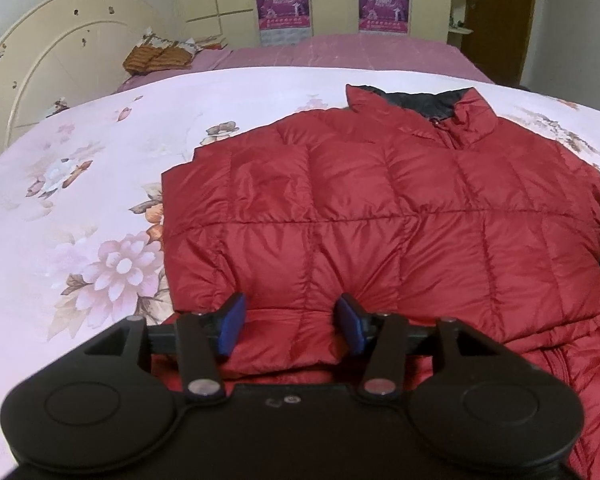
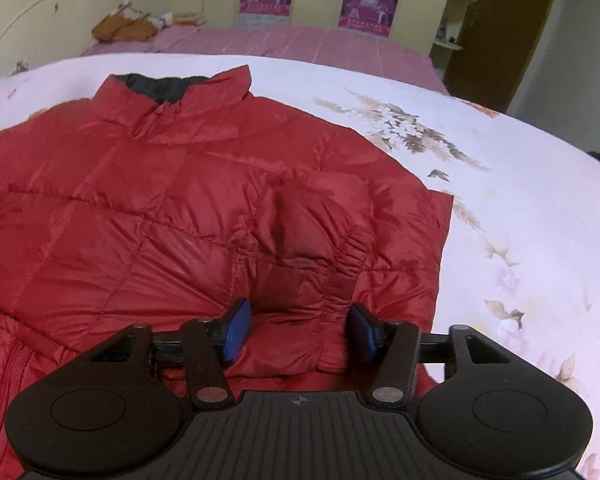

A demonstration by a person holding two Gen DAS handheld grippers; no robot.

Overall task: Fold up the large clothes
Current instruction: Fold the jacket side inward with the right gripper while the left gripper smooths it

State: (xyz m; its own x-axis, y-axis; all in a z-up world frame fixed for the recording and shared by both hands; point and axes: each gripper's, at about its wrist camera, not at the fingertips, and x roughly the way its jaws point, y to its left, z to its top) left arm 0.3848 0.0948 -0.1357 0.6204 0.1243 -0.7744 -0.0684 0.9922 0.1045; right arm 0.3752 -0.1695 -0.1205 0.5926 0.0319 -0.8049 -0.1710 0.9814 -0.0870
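Observation:
A red quilted puffer jacket (image 1: 380,208) lies front up on the floral bedspread, collar away from me, with both sleeves folded in over the body. It also shows in the right wrist view (image 2: 160,220). My left gripper (image 1: 292,326) is open, its blue pads (image 1: 232,328) either side of the folded left sleeve's end near the hem. My right gripper (image 2: 300,334) is open too, its blue pads (image 2: 238,336) straddling the gathered cuff (image 2: 340,280) of the folded right sleeve. Neither gripper grips the fabric.
The pale floral bedspread (image 1: 80,200) reaches left of the jacket and right of it (image 2: 520,220). A purple sheet (image 1: 340,54), an orange-brown bundle (image 1: 156,58) and a cream headboard (image 1: 60,48) lie beyond. A brown door (image 2: 504,32) stands at the far right.

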